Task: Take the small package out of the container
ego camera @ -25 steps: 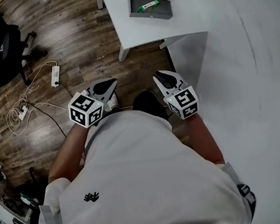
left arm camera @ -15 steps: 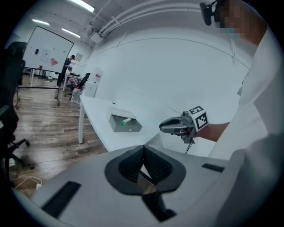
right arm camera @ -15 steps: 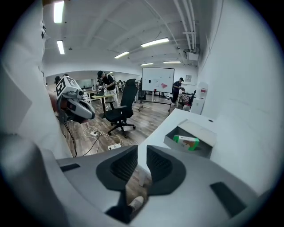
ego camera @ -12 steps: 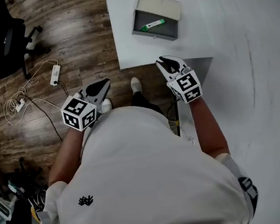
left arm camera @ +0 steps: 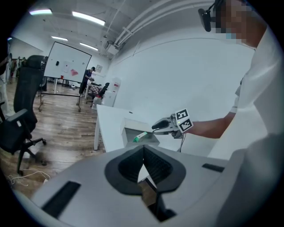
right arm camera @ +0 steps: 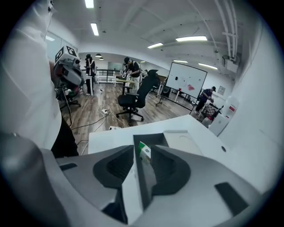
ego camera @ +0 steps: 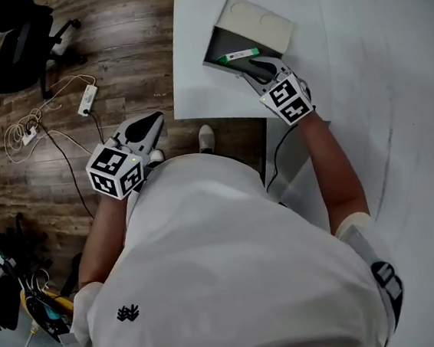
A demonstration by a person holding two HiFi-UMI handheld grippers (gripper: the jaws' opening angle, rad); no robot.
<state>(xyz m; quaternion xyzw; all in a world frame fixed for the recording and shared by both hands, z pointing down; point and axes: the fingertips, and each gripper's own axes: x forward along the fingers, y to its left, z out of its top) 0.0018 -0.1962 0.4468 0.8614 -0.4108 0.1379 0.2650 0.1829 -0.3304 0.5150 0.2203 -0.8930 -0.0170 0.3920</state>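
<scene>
A grey container (ego camera: 223, 43) with its pale lid (ego camera: 262, 19) folded back sits near the white table's front edge. A small green-and-white package (ego camera: 238, 55) lies inside. My right gripper (ego camera: 261, 69) hovers at the container's near right corner, just beside the package. Its jaws are opening, and the package (right arm camera: 145, 153) shows through the gap beyond the tips, not pressed by them. The left gripper (ego camera: 148, 125) hangs shut and holding nothing over the floor by my body, left of the table. In the left gripper view its tips (left arm camera: 143, 155) meet, with the container (left arm camera: 131, 131) far ahead.
The white table (ego camera: 199, 78) ends at a corner just left of the container. Left of it is wooden floor with a power strip and cables (ego camera: 85, 103) and a black office chair (ego camera: 14, 44). A curved white wall (ego camera: 391, 73) stands on the right.
My right gripper went forward from in front of my body to the container's near corner, and its jaws spread wider. The left gripper stayed low beside my body.
</scene>
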